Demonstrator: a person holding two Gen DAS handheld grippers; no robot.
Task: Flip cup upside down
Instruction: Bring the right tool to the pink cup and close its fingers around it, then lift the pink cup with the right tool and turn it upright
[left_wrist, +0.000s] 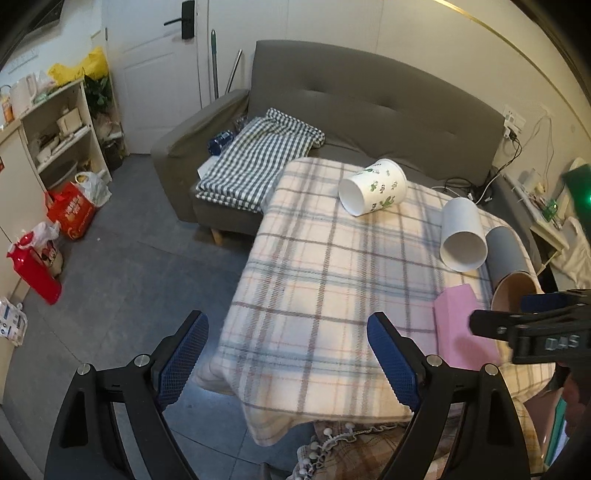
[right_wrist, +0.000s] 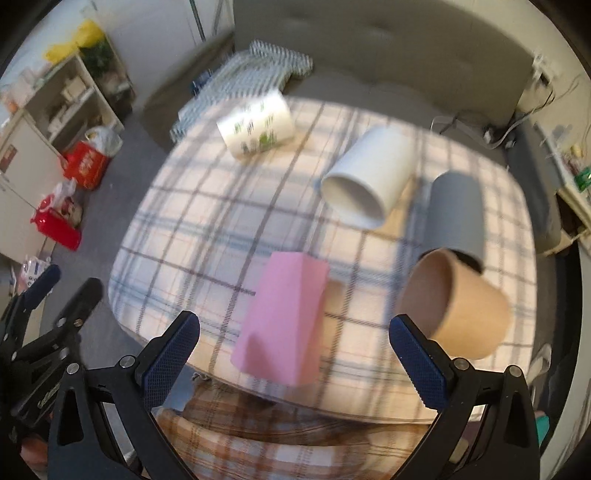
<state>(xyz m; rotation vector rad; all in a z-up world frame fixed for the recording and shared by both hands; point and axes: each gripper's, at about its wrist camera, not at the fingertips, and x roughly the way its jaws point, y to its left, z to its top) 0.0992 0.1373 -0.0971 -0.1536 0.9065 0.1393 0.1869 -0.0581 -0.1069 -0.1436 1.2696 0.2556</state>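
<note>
Several cups lie on their sides on a plaid-covered table (left_wrist: 325, 280). A white cup with green cactus print (left_wrist: 373, 186) lies at the far side; it also shows in the right wrist view (right_wrist: 256, 125). A plain white cup (left_wrist: 463, 234) (right_wrist: 369, 175), a grey cup (left_wrist: 508, 247) (right_wrist: 456, 214), a brown paper cup (left_wrist: 515, 291) (right_wrist: 452, 304) and a pink faceted cup (left_wrist: 461, 328) (right_wrist: 282, 319) lie nearer. My left gripper (left_wrist: 286, 363) is open and empty over the table's near left corner. My right gripper (right_wrist: 295, 360) is open and empty, just short of the pink cup.
A grey sofa (left_wrist: 369, 107) with a checked blanket (left_wrist: 258, 158) stands behind the table. Red bags (left_wrist: 70, 214) and a shelf unit (left_wrist: 62, 129) stand at the left on the grey floor. Cables and a side table (left_wrist: 535, 199) are at the right.
</note>
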